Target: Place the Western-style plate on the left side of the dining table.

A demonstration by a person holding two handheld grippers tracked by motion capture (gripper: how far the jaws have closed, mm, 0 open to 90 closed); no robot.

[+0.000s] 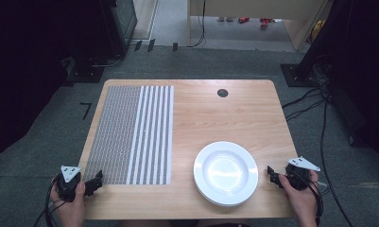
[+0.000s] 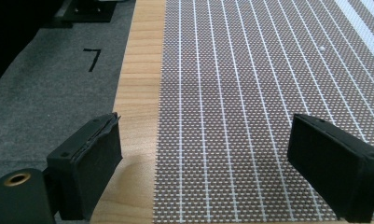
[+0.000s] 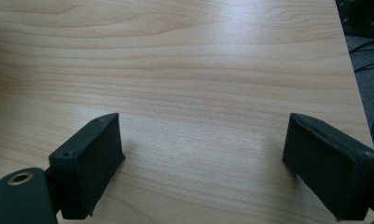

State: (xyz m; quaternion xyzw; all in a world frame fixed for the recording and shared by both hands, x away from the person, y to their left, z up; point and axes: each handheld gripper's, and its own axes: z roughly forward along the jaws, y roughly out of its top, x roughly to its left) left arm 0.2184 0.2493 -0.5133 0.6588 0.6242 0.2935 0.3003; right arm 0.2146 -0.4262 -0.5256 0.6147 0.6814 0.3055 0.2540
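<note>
Woven placemat (image 1: 130, 135) lies flat on the left half of the table (image 1: 211, 109): rectangular, mesh-like weave, fine grey-brown grid on its left part, broad white stripes on its right part. In the left gripper view the weave (image 2: 250, 93) reads as tiny dotted squares crossed by thin white lines. White plates (image 1: 226, 173), round, glossy, wide rim, look like a stack of at least two, sit on the bare wood near the front right of the table, just right of the mat and apart from it.

Left gripper (image 1: 93, 181) is held at the mat's near left corner, jaws spread wide with nothing between them; in its own view (image 2: 203, 168) the black, blocky, matte pads straddle the mat's left edge over wood and weave. Right gripper (image 1: 272, 176) sits just right of the plates, not touching them, jaws also wide apart and empty; its own view (image 3: 203, 168) has plain wood grain under the pads.

Table: light wood laminate, rounded corners, dark round cable hole (image 1: 222, 92) near the far edge. Floor is grey carpet (image 1: 59, 118) with a black "7" mark (image 1: 86, 109) to the left of the table; cables (image 1: 319, 118) trail on the right. Room edges are dark.
</note>
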